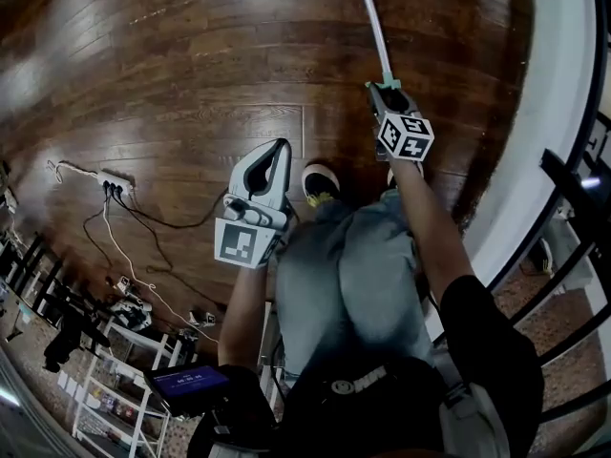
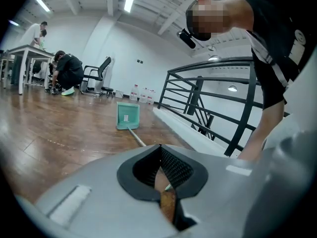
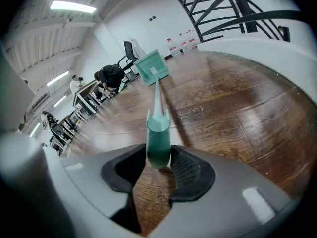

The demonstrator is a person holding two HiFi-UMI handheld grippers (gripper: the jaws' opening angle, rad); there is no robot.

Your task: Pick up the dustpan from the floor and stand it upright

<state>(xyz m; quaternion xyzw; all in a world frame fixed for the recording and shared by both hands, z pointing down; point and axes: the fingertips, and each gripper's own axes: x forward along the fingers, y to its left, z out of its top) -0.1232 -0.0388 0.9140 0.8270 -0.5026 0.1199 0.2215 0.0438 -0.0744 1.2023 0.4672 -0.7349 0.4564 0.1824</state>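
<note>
The teal dustpan (image 2: 128, 116) lies on the wooden floor, its pan (image 3: 151, 67) far ahead and its long pale handle (image 1: 372, 22) running back toward me. The handle's teal grip end (image 3: 158, 140) sits between the two pads of my right gripper (image 3: 158, 155), low over the floor; I cannot see the pads squeezing it. In the head view the right gripper (image 1: 387, 92) is at that same handle end. My left gripper (image 1: 277, 151) hangs left of it above the floor, its fingertips together and nothing in them (image 2: 159, 148).
A white curb (image 1: 563, 113) with a black railing (image 2: 208, 98) runs along the right. A power strip (image 1: 113, 181) with cables lies on the floor at left. People work at desks (image 2: 25, 53) far back, with an office chair (image 2: 101, 73). My shoe (image 1: 320, 184) stands between the grippers.
</note>
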